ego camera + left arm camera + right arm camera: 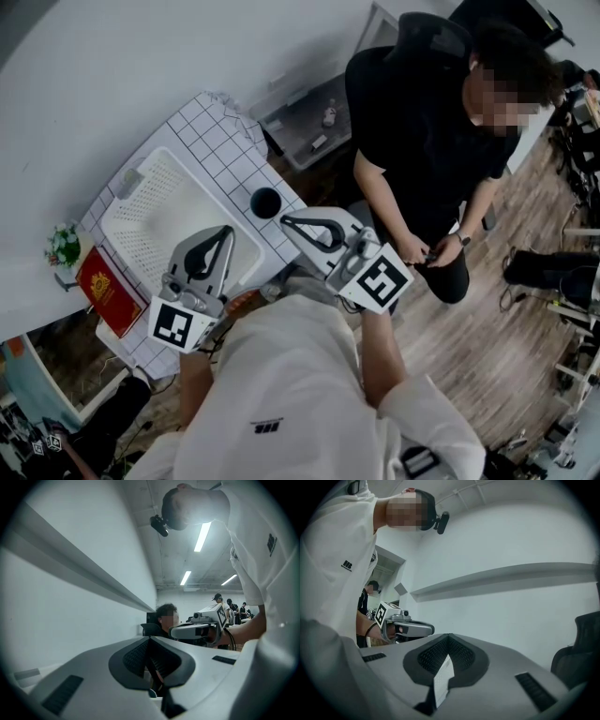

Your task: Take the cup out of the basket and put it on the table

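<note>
I see both pairs of jaws pressed together and holding nothing. The left gripper (226, 232) hangs over the white basket (150, 211). The right gripper (285, 221) sits just beside the black cup (265, 202). The cup stands upright on the checked surface (214, 127), outside the basket's corner and close to the surface's edge. A seated person (427, 141) crowds the floor past that edge.
</note>
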`<state>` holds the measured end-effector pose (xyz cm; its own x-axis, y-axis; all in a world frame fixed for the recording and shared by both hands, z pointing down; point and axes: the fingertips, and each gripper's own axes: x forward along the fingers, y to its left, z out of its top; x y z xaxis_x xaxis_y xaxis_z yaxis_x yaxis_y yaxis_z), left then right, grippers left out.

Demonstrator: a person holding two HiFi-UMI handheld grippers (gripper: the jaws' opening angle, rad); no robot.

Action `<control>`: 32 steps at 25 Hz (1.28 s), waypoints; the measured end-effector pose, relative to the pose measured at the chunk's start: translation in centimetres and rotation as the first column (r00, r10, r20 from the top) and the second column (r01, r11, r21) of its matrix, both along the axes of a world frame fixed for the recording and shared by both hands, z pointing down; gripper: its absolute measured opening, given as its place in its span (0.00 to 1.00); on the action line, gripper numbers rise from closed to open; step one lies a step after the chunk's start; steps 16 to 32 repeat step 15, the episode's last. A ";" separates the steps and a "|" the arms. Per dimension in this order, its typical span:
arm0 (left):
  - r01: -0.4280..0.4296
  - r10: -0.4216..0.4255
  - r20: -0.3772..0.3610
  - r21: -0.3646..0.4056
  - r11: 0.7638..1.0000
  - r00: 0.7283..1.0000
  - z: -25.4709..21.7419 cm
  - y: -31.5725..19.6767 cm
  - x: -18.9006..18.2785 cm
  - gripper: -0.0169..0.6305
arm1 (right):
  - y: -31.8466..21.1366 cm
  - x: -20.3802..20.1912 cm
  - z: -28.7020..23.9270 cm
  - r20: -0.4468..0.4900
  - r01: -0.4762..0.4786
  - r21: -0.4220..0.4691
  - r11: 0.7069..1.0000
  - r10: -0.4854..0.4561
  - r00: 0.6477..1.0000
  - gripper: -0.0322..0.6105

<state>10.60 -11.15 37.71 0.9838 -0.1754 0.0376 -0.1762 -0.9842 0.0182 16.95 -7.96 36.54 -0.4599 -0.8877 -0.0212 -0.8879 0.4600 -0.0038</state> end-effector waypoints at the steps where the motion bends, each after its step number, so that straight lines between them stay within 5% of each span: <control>1: 0.001 -0.001 0.001 0.000 1.000 1.000 0.0 0.0 -0.1 0.04 | 0.0 -0.1 0.0 -0.004 0.002 0.000 1.000 -0.002 1.000 0.07; 32: 0.006 -0.006 -0.001 -0.001 1.000 1.000 0.1 -0.1 -0.2 0.04 | 0.0 -0.3 0.1 -0.019 0.007 0.002 1.000 -0.006 1.000 0.07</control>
